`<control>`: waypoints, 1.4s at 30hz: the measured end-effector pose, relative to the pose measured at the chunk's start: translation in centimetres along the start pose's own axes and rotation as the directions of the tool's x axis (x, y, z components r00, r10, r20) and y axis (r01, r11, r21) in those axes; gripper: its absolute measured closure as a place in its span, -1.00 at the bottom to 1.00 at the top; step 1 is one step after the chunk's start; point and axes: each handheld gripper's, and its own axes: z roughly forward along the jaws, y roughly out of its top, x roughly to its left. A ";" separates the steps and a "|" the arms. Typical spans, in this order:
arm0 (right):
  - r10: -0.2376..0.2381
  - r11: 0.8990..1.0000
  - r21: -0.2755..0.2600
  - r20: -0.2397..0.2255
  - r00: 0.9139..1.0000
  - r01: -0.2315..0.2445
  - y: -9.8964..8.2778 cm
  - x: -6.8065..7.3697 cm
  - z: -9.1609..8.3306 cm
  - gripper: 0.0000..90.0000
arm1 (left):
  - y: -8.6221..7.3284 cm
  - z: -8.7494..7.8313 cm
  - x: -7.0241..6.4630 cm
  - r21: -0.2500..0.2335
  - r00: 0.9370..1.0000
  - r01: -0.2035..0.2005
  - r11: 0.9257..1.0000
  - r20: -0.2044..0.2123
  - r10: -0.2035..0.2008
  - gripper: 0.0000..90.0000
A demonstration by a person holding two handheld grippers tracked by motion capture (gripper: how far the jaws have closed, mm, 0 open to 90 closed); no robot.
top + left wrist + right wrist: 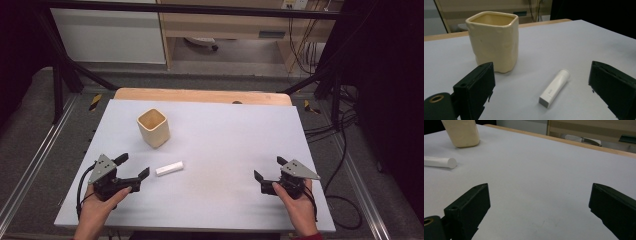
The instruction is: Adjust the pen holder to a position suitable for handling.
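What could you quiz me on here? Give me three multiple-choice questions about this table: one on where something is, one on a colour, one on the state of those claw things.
1. Where does the white tube lie?
A. inside the cup
B. flat on the table, just ahead of the left gripper
C. by the right gripper

2. What colour is the cup?
A. cream
B. red
C. blue

3. How are the two grippers?
A. both open and holding nothing
B. both shut
C. one holds the tube

Answers: B, the left gripper view shows the tube between its jaws' line of sight, apart from the cup; A, its walls are pale cream; A, wide gaps separate both pairs of jaws.
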 end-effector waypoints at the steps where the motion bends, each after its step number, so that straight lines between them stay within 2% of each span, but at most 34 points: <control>1: -0.003 1.000 0.002 0.000 1.000 0.003 0.0 0.0 0.0 -0.91 | 0.0 0.0 0.0 0.000 1.000 0.000 1.000 0.000 0.000 -0.84; 6: -0.019 1.000 0.009 -0.007 1.000 0.019 0.0 0.3 0.1 -0.90 | -0.1 0.3 -0.3 0.018 0.999 -0.021 1.000 0.028 0.021 -0.84; 7: -0.023 1.000 0.010 -0.007 1.000 0.023 0.0 0.4 0.1 -0.89 | 0.0 0.7 -0.5 0.020 0.998 -0.036 0.999 0.051 0.035 -0.84; 8: -0.027 1.000 0.011 -0.009 1.000 0.027 0.0 0.4 0.1 -0.89 | 0.0 0.7 -0.5 0.020 0.998 -0.036 0.999 0.051 0.035 -0.85; 9: -0.031 0.999 0.012 -0.011 0.999 0.031 0.1 0.4 0.1 -0.89 | 0.0 1.3 -0.6 0.030 0.996 -0.068 0.997 0.067 0.066 -0.85; 10: -0.032 0.999 0.014 -0.015 0.999 0.032 0.0 0.5 0.2 -0.89 | 0.0 1.3 -0.6 0.030 0.996 -0.068 0.997 0.067 0.066 -0.84; 11: -0.035 0.999 0.020 -0.015 0.999 0.036 0.0 0.5 0.3 -0.89 | 0.1 1.9 -0.5 0.035 0.994 -0.089 0.995 0.071 0.087 -0.84; 16: -0.036 0.999 0.035 -0.015 0.999 0.037 0.0 0.7 0.8 -0.89 | 0.1 3.0 -0.1 0.051 0.994 -0.095 0.994 0.067 0.092 -0.83; 23: -0.050 0.998 0.045 -0.011 0.999 0.051 0.0 0.8 0.5 -0.89 | 0.2 5.0 0.6 0.075 0.994 -0.082 0.994 0.076 0.076 -0.82; 26: -0.045 0.998 0.049 -0.005 0.999 0.045 -0.1 0.7 0.4 -0.89 | 0.1 5.9 0.6 0.112 0.992 -0.104 0.988 0.088 0.095 -0.81; 27: -0.045 0.998 0.051 -0.003 0.999 0.045 -0.1 0.7 0.4 -0.89 | 0.1 5.9 0.6 0.112 0.992 -0.104 0.988 0.088 0.095 -0.81; 29: -0.040 0.998 0.052 0.000 0.999 0.040 -0.1 0.6 0.4 -0.90 | -0.2 5.9 0.6 0.132 0.989 -0.132 0.982 0.083 0.122 -0.81; 33: -0.033 0.998 0.053 -0.004 0.999 0.033 0.0 0.5 0.4 -0.90 | -0.5 5.9 0.6 0.155 0.989 -0.138 0.978 0.082 0.127 -0.81; 35: -0.031 0.998 0.058 -0.003 1.000 0.031 0.0 0.5 0.5 -0.90 | -0.7 5.7 0.6 0.169 0.987 -0.153 0.974 0.078 0.141 -0.81; 39: -0.036 0.997 0.066 -0.010 0.999 0.037 -0.1 0.6 0.8 -0.90 | -0.6 5.4 0.5 0.169 0.986 -0.162 0.972 0.073 0.152 -0.81; 42: -0.045 0.996 0.080 -0.017 0.999 0.047 -0.2 0.8 0.9 -0.90 | -0.6 5.3 0.8 0.159 0.988 -0.150 0.976 0.051 0.143 -0.79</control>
